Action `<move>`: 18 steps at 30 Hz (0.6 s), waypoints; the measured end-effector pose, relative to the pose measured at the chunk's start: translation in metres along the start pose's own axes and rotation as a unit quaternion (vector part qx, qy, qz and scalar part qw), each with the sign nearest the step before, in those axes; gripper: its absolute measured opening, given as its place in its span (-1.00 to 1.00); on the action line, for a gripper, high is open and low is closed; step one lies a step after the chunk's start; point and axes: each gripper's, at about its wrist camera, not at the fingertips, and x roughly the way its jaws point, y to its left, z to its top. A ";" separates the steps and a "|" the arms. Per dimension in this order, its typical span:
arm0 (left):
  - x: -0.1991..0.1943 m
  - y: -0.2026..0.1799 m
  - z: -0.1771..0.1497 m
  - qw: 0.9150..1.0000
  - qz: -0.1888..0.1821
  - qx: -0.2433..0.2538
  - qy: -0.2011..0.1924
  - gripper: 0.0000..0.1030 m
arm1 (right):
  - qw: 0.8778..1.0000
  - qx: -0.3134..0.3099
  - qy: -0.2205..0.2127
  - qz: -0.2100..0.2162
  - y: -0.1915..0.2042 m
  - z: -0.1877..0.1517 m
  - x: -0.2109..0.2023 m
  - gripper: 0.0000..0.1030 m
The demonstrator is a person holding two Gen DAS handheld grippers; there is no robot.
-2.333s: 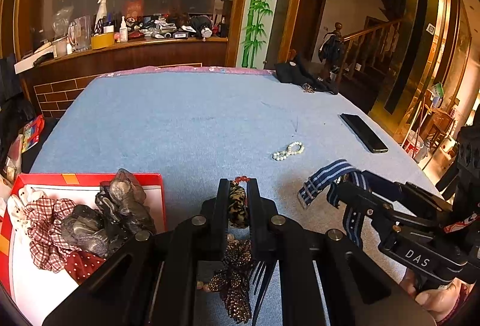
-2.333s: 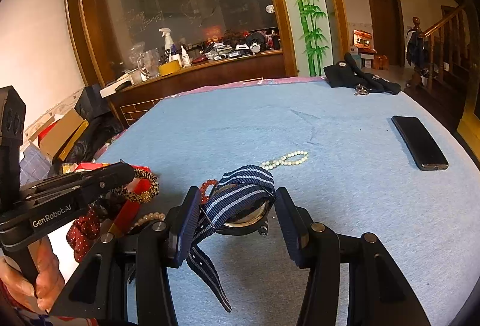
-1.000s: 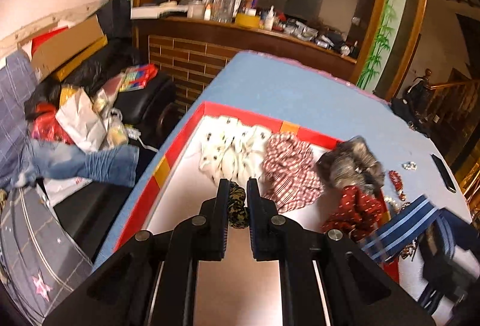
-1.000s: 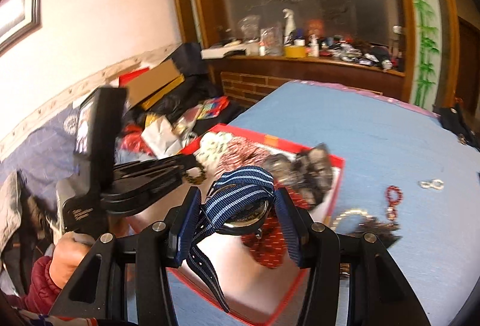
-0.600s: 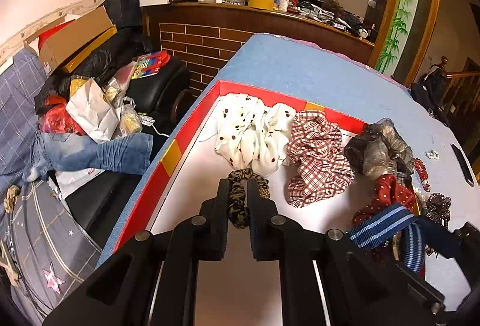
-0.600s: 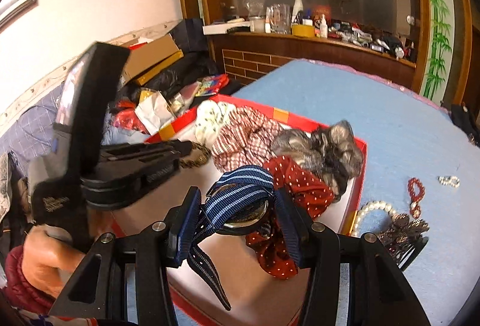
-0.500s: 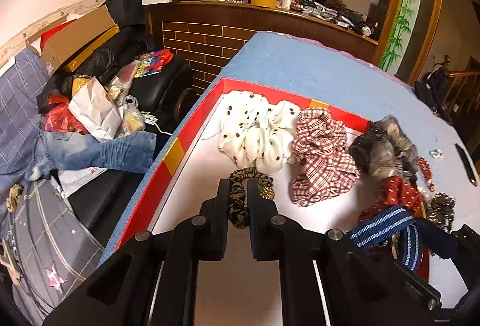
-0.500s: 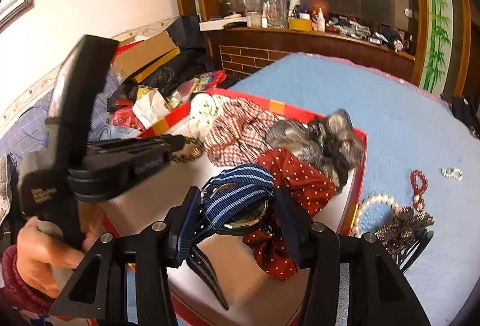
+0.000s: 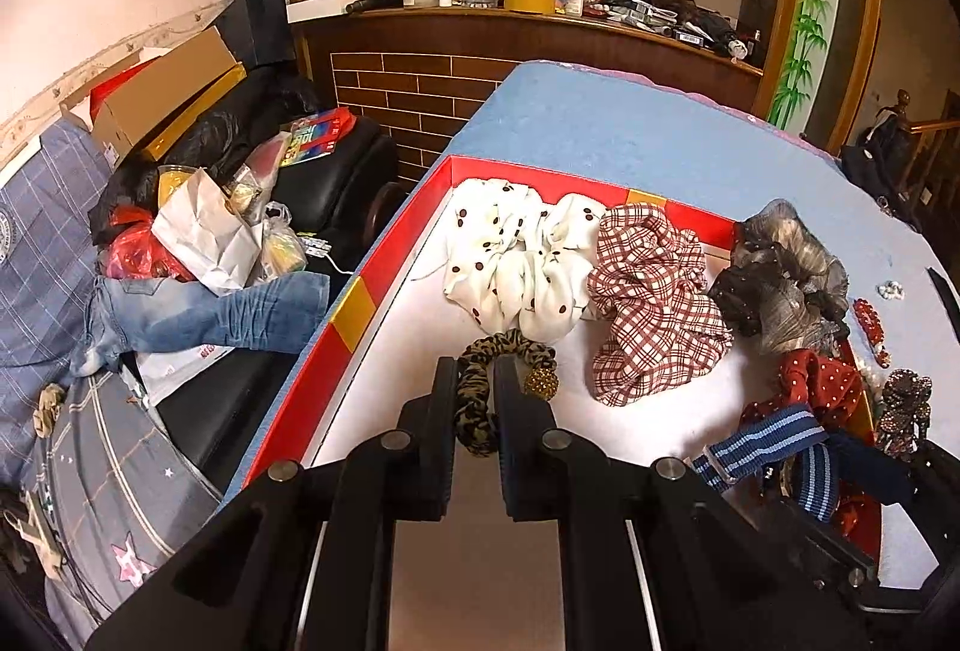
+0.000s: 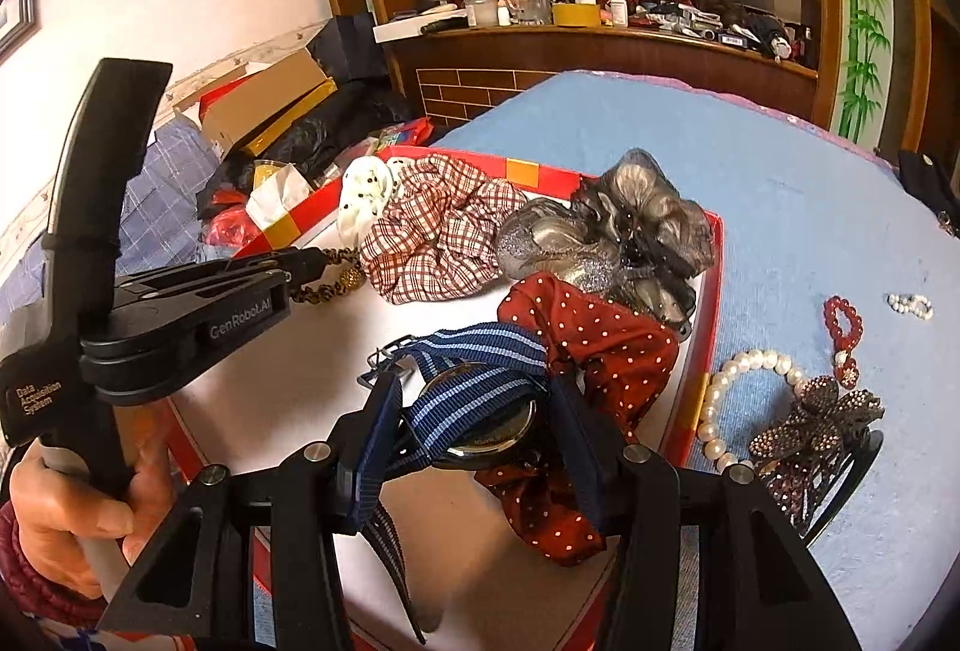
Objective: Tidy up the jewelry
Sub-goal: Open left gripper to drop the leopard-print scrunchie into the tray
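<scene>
The leopard-print hair tie point(image 9: 480, 381) is pinched in the closed left gripper point(image 9: 474, 387) over the white floor of the red tray point(image 9: 354, 300), just in front of the dotted white scrunchie point(image 9: 516, 255). The right gripper point(image 10: 474, 399) clamps a striped-strap watch point(image 10: 480, 399) above the tray, seemingly just clear of the red dotted scrunchie point(image 10: 600, 345). A pearl bracelet point(image 10: 720, 411) lies beside the tray's outer wall.

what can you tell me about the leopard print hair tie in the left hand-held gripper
The leopard print hair tie is a thin loop of tan and black spotted fabric with a glittery gold ball on it. The left hand-held gripper is shut on one side of the loop, so the rest arcs out past the fingertips. It is over the white floor of the red-walled box, just in front of the white dotted scrunchie; whether it touches either is unclear.
</scene>
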 end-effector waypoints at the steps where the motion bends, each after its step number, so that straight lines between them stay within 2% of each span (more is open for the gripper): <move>1: 0.000 0.000 0.000 1.000 0.000 0.000 0.000 -0.79 | 1.000 -0.001 0.001 -0.001 0.000 0.000 0.001 0.09; 13: -0.001 0.001 -0.002 1.000 0.003 -0.002 0.002 -0.77 | 1.000 -0.003 0.015 -0.005 -0.001 -0.002 0.007 0.11; 18: 0.000 0.002 -0.002 1.000 0.002 -0.002 0.001 -0.67 | 1.000 -0.003 0.019 -0.008 -0.001 -0.003 0.010 0.12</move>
